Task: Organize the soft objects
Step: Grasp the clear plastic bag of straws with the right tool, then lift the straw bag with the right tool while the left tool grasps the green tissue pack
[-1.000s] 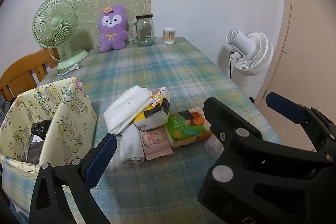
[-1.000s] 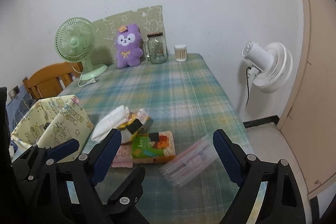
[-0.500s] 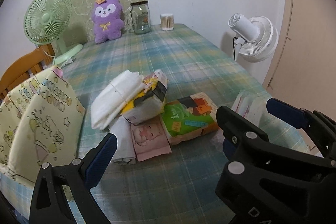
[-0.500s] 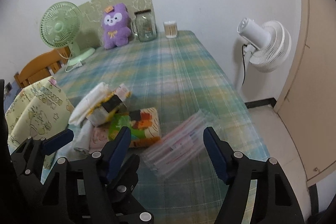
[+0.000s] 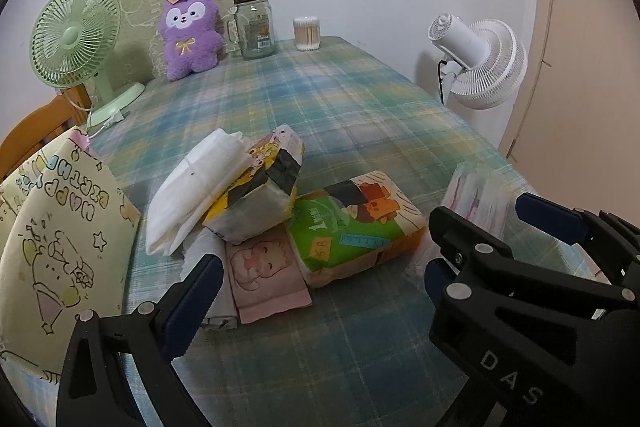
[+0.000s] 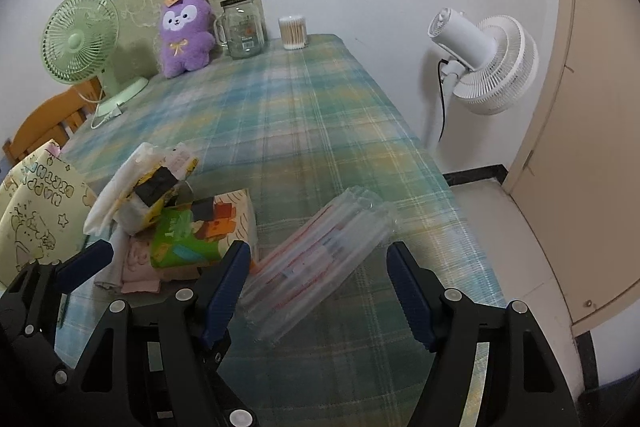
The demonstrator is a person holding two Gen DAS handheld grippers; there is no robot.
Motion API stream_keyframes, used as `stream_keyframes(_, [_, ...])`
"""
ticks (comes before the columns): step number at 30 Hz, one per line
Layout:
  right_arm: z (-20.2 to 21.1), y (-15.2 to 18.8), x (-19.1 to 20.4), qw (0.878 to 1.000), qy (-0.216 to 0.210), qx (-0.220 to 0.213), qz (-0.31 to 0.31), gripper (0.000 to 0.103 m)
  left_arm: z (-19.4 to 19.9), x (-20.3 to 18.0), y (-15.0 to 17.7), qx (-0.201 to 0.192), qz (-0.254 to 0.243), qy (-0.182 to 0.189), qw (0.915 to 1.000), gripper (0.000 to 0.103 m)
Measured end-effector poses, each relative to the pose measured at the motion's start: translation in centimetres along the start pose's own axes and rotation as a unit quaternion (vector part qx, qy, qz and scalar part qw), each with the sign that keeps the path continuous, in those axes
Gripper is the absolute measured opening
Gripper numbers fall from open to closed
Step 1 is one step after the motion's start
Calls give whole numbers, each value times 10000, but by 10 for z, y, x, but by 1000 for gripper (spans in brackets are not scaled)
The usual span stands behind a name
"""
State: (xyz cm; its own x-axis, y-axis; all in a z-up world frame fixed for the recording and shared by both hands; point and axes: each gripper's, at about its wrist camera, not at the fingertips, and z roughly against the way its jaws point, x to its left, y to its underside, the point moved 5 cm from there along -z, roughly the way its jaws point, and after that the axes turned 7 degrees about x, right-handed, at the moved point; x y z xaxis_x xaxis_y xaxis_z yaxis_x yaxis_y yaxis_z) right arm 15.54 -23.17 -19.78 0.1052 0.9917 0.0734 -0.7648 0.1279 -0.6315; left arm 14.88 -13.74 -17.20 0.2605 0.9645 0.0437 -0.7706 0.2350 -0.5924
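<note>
A pile of soft things lies on the plaid table: a white folded cloth [image 5: 192,183], a yellow-black tissue pack [image 5: 260,203], a green-orange tissue pack [image 5: 352,223], a pink cloth [image 5: 268,275]. A clear packet of tissues [image 6: 320,259] lies to their right, and shows in the left wrist view [image 5: 480,195]. My right gripper [image 6: 316,291] is open, its fingers either side of the clear packet's near end, not touching it. My left gripper [image 5: 360,255] is open above the pile's near edge. A yellow "Happy Birthday" bag [image 5: 52,235] stands at the left.
At the back stand a green desk fan [image 5: 76,39], a purple plush [image 5: 190,33], a glass jar [image 5: 256,27] and a cotton-swab cup [image 5: 307,34]. A white floor fan [image 6: 480,59] stands off the table's right edge. A wooden chair [image 6: 44,127] is at the left.
Both grippers have moved forward and lower toward the table. The right gripper now straddles the clear packet's near end; the pile looms larger in the left view.
</note>
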Motion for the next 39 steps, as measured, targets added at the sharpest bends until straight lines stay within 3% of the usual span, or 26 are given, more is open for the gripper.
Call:
stream_keyframes(5, [-12, 0, 5, 9996, -186, 192, -7, 59, -6, -1, 1, 88, -72, -78, 9999, 101])
stream_keyframes(10, [-15, 0, 7, 9994, -272, 223, 41, 38, -6, -4, 1, 110, -113, -70, 9999, 101])
stream_keyframes(16, [-8, -2, 2, 9991, -387, 156, 20, 24, -3, -10, -5, 31, -88, -103, 9999, 101])
stream_keyframes(39, [-9, -29, -17, 9988, -470, -29, 136, 23, -17, -21, -33, -4, 352, -226, 9991, 101])
